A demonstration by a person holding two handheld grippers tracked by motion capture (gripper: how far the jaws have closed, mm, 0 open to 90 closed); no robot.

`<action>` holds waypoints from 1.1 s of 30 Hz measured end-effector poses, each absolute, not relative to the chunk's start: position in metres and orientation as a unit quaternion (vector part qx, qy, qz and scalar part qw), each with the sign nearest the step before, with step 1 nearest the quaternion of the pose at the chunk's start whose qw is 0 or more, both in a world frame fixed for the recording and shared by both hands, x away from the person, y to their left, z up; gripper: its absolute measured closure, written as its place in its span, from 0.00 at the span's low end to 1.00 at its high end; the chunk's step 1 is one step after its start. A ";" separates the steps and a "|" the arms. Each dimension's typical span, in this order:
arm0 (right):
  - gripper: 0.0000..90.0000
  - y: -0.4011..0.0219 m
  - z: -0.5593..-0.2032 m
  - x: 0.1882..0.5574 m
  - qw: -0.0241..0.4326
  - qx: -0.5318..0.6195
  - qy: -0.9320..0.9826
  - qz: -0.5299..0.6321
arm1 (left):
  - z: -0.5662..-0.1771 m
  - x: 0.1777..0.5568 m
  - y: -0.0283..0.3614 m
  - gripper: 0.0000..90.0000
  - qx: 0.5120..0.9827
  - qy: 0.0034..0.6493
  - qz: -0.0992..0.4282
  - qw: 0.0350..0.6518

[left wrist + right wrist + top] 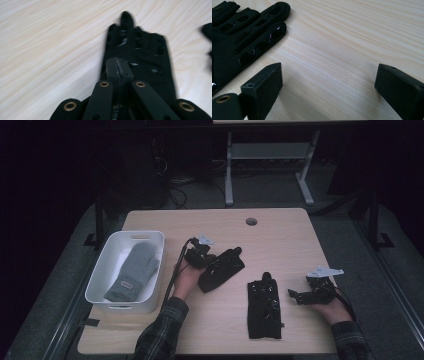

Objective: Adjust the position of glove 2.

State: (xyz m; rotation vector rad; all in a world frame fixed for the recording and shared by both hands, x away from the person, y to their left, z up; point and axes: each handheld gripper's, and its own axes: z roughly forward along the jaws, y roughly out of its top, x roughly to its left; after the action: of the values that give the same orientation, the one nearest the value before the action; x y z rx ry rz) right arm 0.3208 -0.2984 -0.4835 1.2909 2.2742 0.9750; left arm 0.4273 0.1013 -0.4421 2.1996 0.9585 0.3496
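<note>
A light wooden table [280, 245] seen from above, with dark floor around it; a person's two forearms in plaid sleeves come in from the bottom edge, each hand holding a black two-jaw gripper.

At the table's left edge stands a white plastic bin [102, 270]; a grey knitted mitten [134, 270] lies flat inside it.

Just right of the bin, the left gripper [207, 261] meets a black glove [222, 268] that lies slanted on the wood, fingers pointing up and to the right; in the left gripper view its jaws are pressed together, pinching the fabric of this glove [150, 60] near the wrist end, with the glove's fingers stretching away ahead of the jaw tips.

A second black glove [263, 305] lies flat near the table's front centre, fingers pointing away from the person; it has cut-out openings along its fingers.

The right gripper [298, 295] rests low near the table's right front, just right of this second glove and apart from it; in the right gripper view its jaws are spread wide over bare wood, and the glove [244, 37] lies to the upper left, beyond the left jaw, not between the jaws.
</note>
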 end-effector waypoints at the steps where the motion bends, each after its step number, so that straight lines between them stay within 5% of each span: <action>1: 0.08 -0.298 -0.483 0.321 0.174 0.457 0.802 0.344 | -0.445 0.429 0.102 0.99 0.851 0.371 0.130 0.349; 13: 0.08 -0.298 -0.483 0.321 0.173 0.458 0.802 0.344 | -0.459 0.426 0.103 0.99 0.860 0.374 0.118 0.326; 33: 0.08 -0.298 -0.483 0.321 0.173 0.457 0.802 0.343 | -0.454 0.364 0.108 0.99 0.895 0.307 0.076 0.313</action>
State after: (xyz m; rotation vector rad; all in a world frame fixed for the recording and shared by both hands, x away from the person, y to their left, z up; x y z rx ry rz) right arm 0.3208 -0.2983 -0.4834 1.2969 2.2737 0.9739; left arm 0.3641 0.1078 -0.4545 2.3617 0.8105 0.2002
